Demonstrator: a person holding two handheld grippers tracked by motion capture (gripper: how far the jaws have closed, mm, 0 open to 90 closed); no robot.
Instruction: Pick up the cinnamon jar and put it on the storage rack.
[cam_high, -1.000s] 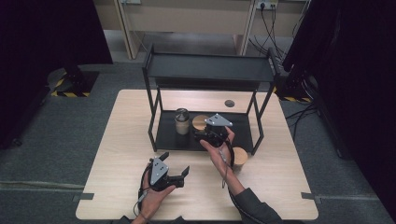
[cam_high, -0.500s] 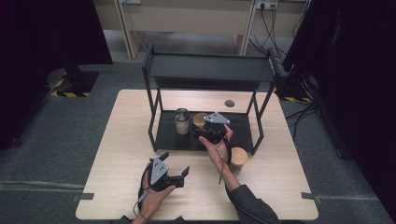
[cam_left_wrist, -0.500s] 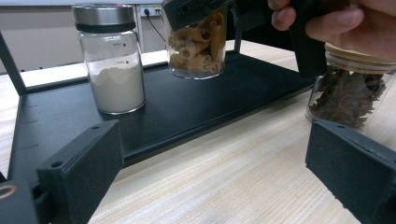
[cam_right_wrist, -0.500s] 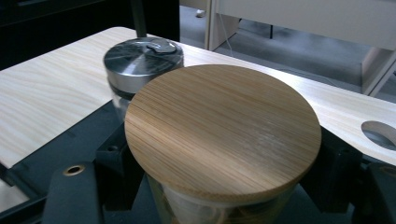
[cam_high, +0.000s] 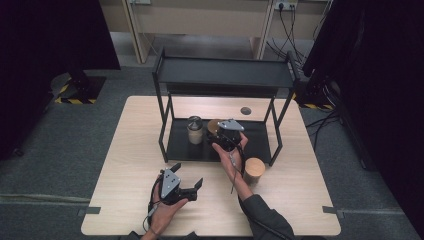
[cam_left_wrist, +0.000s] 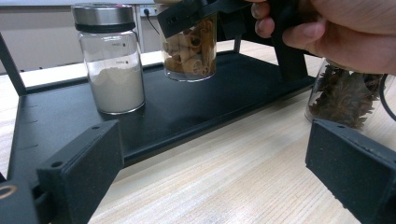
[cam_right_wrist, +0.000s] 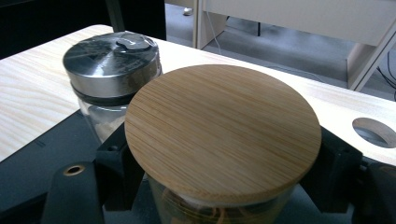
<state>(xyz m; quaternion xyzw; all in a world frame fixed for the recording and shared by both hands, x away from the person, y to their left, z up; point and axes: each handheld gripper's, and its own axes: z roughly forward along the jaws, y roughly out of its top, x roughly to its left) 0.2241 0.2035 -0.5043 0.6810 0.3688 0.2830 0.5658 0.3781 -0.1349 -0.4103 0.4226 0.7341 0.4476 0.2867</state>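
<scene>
A glass jar of cinnamon sticks with a bamboo lid (cam_right_wrist: 223, 130) stands over the black lower tray (cam_high: 260, 145) of the shelf rack. My right gripper (cam_high: 221, 136) is shut on it, one jaw on each side below the lid. In the left gripper view the same jar (cam_left_wrist: 191, 46) is at or just above the tray; I cannot tell which. Just left of it stands a metal-lidded jar of white powder (cam_high: 194, 129). My left gripper (cam_high: 184, 186) rests open over the front of the table, holding nothing.
A wooden-lidded jar of star anise (cam_high: 254, 170) stands on the table just right of the person's right forearm. The black rack's top shelf (cam_high: 225, 72) overhangs the tray. A round hole (cam_high: 245, 110) is in the tabletop behind the rack.
My right gripper has moved a little left and farther in over the tray with the cinnamon jar. The left gripper has stayed still.
</scene>
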